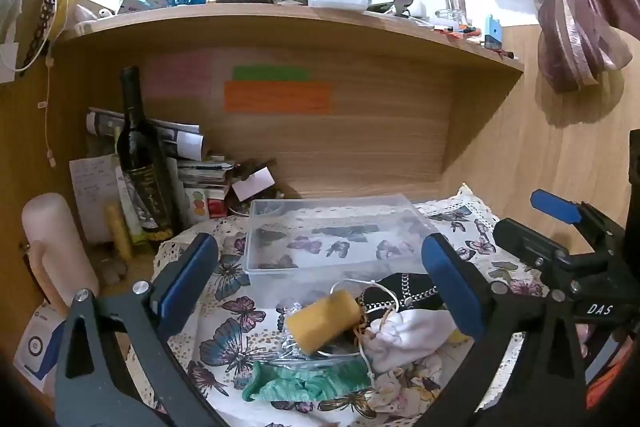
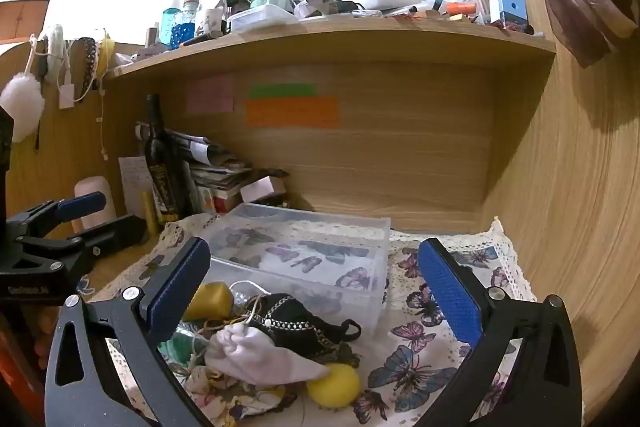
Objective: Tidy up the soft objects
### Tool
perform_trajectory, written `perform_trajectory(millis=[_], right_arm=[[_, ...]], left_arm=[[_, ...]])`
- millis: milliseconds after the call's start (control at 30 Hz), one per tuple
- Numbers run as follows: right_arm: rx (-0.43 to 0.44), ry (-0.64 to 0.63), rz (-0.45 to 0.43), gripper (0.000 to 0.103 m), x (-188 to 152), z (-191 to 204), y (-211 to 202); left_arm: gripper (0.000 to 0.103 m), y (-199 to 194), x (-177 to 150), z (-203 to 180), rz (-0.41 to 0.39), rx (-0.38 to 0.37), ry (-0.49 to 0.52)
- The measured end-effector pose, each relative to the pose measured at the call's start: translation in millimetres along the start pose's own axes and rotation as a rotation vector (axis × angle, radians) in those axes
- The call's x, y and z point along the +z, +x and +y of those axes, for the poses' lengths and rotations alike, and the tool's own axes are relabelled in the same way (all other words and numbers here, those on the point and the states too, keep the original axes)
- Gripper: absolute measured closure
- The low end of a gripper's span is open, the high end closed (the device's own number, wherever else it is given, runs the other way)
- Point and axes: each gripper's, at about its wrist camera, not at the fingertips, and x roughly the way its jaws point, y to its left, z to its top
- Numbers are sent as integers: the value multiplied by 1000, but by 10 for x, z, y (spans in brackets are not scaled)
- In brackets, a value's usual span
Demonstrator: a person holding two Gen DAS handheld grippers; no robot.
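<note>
While both tools stand with jaws spread wide and nothing between the pads, no item has yet been taken up. The left gripper (image 1: pixel 320 283), low in the left wrist view, frames the heap of soft goods lying centre-bottom on the butterfly-printed lace-edged cloth (image 1: pixel 224 311); the right gripper (image 2: pixel 316 287) frames the same heap from the other side and also shows at the right edge of the left wrist view. The clear rectangular plastic box (image 1: pixel 340 211) sits open and empty just behind the heap, mid-frame, presumably placed there as the receptacle within short reach. The heap comprises a yellow cylindrical sponge block (image 1: pixel 324 321) resting on crinkled clear wrapping, a white drawstring cloth pouch (image 2: pixel 264 355) lying across a black fabric piece with silver chain trim (image 2: pixel 304 315), a green ruffled fabric piece (image 1: pixel 308 385) at the bottom of the left view, a floral printed cloth (image 2: pixel 224 387) underneath, and a round yellow sponge ball (image 2: pixel 334 385) touching the pouch's lower right corner. Items overlap and cords tangle, so lifting one may drag another. In my judgement the wide spread suits compressible goods. A dark glass wine bottle (image 1: pixel 142 163) stands upright at left, well clear of the work.
</note>
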Motion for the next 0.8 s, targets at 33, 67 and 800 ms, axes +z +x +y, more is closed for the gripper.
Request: perform_trajectory(millis=[33,67,800], right_arm=[[-1,-2,3,0,1,1,1],[-1,-1,3,0,1,1,2],[2,1,9,0,5,12,0]], left_arm=[[0,-13,-4,0,-28,-1,1],[0,-19,-5,0,-31,5,0],[0,-77,61,-43,-58,4,8]])
